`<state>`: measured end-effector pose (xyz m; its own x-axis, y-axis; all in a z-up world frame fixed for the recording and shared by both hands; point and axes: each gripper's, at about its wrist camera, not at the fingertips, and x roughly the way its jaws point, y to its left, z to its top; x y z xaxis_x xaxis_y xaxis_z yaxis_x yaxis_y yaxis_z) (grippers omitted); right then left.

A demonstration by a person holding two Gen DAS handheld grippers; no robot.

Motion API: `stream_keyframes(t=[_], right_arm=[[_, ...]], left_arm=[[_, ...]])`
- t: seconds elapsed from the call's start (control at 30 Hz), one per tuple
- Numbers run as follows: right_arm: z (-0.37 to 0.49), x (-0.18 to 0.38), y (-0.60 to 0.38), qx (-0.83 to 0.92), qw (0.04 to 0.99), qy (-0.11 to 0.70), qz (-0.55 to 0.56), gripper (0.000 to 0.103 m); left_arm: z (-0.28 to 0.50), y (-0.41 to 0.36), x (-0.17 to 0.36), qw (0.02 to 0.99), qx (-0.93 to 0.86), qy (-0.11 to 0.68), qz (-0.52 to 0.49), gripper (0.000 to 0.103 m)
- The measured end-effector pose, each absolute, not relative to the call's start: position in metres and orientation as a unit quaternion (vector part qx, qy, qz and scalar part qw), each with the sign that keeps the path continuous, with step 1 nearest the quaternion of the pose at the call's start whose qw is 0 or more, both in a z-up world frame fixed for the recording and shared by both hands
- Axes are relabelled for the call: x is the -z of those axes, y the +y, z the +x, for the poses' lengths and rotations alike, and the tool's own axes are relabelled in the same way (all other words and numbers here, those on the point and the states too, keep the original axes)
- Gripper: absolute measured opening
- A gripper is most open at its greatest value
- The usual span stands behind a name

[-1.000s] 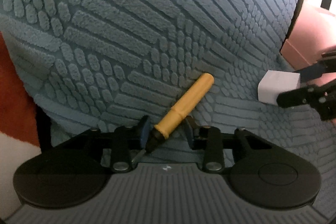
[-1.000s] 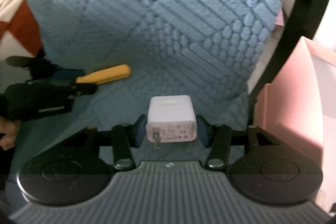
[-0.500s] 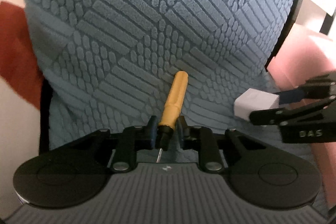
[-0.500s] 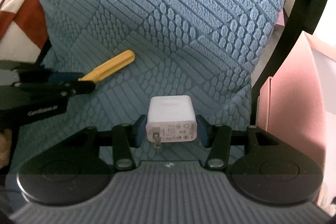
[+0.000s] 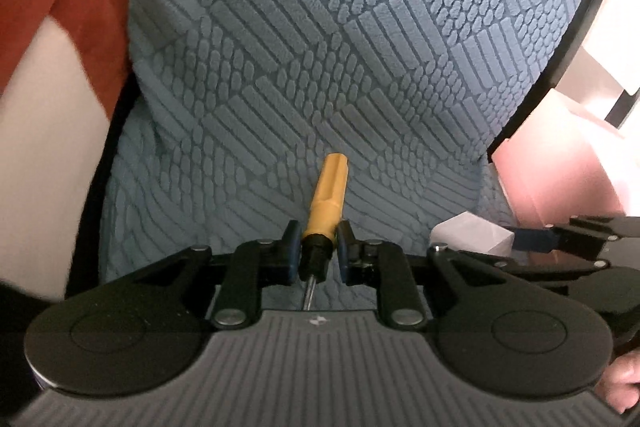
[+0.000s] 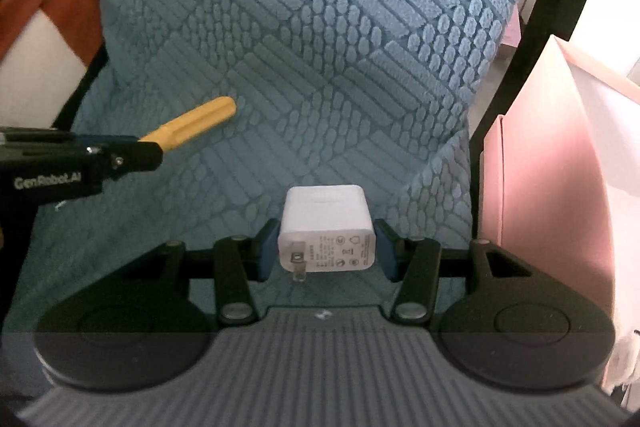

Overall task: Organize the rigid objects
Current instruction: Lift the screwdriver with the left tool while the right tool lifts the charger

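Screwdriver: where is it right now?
The screwdriver is clamped in the left hand-held gripper, handle pointing forward over the blue cushion, left of the charger held by the right one.

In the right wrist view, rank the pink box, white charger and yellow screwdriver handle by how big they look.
1. pink box, though cut off by the frame.
2. white charger, enlarged by nearness to the camera.
3. yellow screwdriver handle, partly hidden behind the left fingers.

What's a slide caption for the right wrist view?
Right gripper clamps a white charger above the blue cushion; left gripper holds a yellow screwdriver alongside.
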<state>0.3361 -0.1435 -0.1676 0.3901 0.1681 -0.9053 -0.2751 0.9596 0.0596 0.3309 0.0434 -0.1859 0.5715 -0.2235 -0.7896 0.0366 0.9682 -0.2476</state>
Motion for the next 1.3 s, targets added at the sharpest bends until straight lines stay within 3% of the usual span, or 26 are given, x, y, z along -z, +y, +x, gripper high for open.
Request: stream_keyframes(t=[0.83, 1.3], right_arm=[[0.229, 0.145, -0.162, -0.133, 0.840, 0.524, -0.051, 0.053], [0.227, 0.153, -0.164, -0.126, 0.833, 0.537, -0.031, 0.053]], left_arm=[[0.227, 0.016, 0.188, 0.859, 0.059, 0.485, -0.151, 0.022], [0.240, 0.023, 0.199, 0.838, 0.058, 0.515, -0.170, 0.026]])
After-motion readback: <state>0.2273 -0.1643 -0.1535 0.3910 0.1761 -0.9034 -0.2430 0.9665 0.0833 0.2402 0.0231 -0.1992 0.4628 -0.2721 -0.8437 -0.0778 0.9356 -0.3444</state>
